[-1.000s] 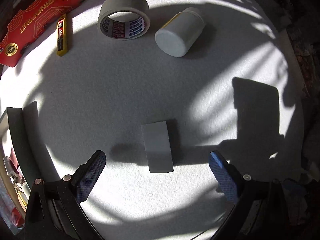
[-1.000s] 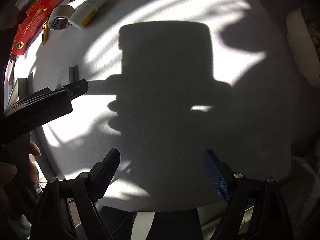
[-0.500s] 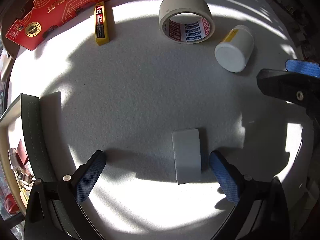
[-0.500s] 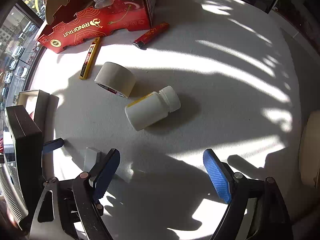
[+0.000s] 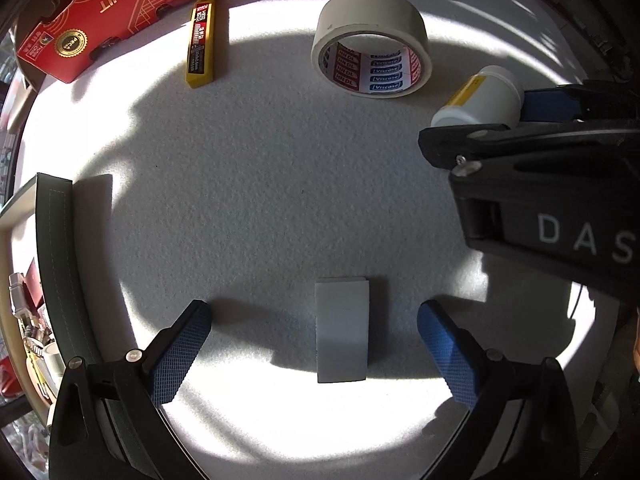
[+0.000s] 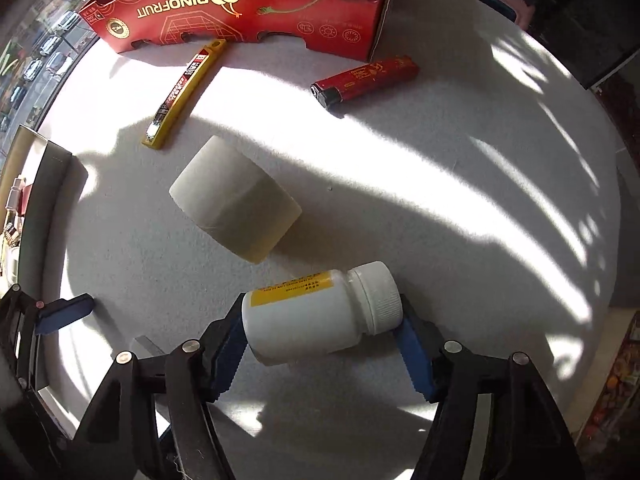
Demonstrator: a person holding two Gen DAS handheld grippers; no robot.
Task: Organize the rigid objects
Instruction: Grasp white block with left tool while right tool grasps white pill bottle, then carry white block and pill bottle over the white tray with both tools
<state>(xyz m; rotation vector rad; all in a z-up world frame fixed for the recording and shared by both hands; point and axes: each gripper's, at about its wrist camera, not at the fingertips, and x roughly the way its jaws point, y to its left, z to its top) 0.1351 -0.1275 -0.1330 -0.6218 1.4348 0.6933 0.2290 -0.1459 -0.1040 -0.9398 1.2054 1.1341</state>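
The bottle (image 6: 320, 312) lies on its side on the white table (image 6: 460, 200), between the right gripper (image 6: 320, 344)'s closing jaws: one pad sits at its base, the other at the cap, seemingly touching or nearly so. It looks like light, rigid plastic with a smooth, likely slippery wall; the end-to-end hold is long, and the ridged cap should give better purchase than the base. Just beyond it lies the tape (image 6: 236, 208), farther off a yellow cutter (image 6: 184, 92), a lighter (image 6: 364, 78) and a red box (image 6: 248, 4). The left gripper (image 5: 312, 344) hangs spread wide around a grey block (image 5: 342, 330), apart from it. The bottle's contents are hidden, its label is unreadable, and the tray (image 5: 60, 272) at the left edge is cut off.
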